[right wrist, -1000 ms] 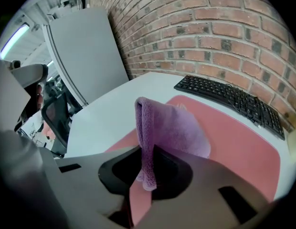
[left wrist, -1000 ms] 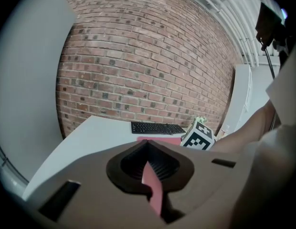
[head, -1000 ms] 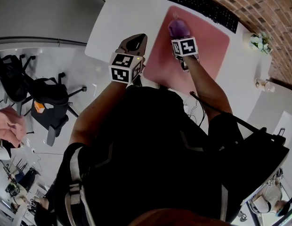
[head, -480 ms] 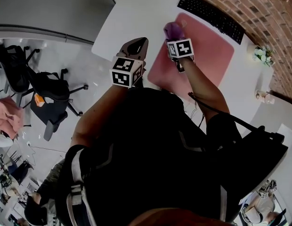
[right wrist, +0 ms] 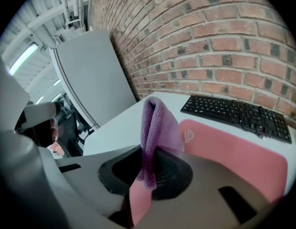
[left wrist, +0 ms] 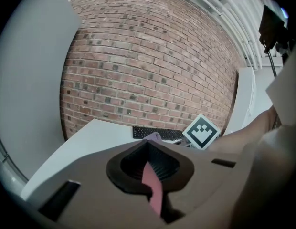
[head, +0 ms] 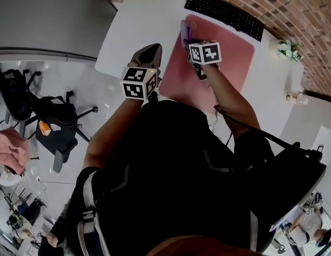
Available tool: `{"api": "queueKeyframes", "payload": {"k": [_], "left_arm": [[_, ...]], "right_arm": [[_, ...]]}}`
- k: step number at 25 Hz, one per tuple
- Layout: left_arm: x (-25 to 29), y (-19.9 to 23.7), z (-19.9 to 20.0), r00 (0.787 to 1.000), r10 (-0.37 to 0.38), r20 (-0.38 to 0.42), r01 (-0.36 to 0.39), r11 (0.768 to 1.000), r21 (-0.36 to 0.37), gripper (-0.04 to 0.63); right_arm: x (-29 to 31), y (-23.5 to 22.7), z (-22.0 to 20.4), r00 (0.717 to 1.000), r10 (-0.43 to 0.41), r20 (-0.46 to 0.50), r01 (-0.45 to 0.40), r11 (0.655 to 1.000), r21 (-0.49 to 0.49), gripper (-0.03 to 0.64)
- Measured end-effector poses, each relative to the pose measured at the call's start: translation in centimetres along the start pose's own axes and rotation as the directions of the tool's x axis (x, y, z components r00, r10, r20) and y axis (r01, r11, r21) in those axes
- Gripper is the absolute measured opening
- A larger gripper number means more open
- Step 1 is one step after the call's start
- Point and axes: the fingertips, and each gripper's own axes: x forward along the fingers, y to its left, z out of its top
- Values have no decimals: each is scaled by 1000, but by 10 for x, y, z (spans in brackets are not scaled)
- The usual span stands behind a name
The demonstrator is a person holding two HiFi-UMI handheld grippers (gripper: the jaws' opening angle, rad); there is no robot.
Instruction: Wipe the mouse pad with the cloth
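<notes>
On a white desk point(head: 139, 20) set against a brick wall point(head: 283, 4), a pink mouse pad point(head: 235, 52) lies with its far edge just short of a black keyboard point(head: 224, 15). A person stands at the desk's near side holding a two-jaw tool in each hand.

The right gripper point(head: 189, 40) reaches over the pad's far left corner. Its jaws pinch a folded purple cloth point(head: 186, 31), which sits at the pad's left edge, close to the keyboard's left end. Whether the cloth presses on the pad cannot be told.

The left gripper point(left wrist: 150, 175) hovers over the desk's near edge, just left of the pad. Its jaws are pressed together with nothing between them.

Left of the pad, bare white desktop runs out to the desk's left edge. Most of the pad's surface, to the right of the cloth, is uncovered. Right of the pad is another strip of desk, with a small potted plant point(head: 287, 48) near the wall. Beyond the desk's left edge, an office chair point(head: 53, 116) stands on the floor, well apart.
</notes>
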Motion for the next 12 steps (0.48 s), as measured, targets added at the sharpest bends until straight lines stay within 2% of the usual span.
{"api": "queueKeyframes", "payload": {"k": [6,12], "left_arm": [[24,-38,2,997,-78,-15,78,996,43,3],[50,-80,10,986,-161,-33,163,981,104,3]], "right_arm": [[-56,-59,8,990,-99,102,91,992,84,58],[-115,-130,-1,959,-239,156,212,962,170,58]]}}
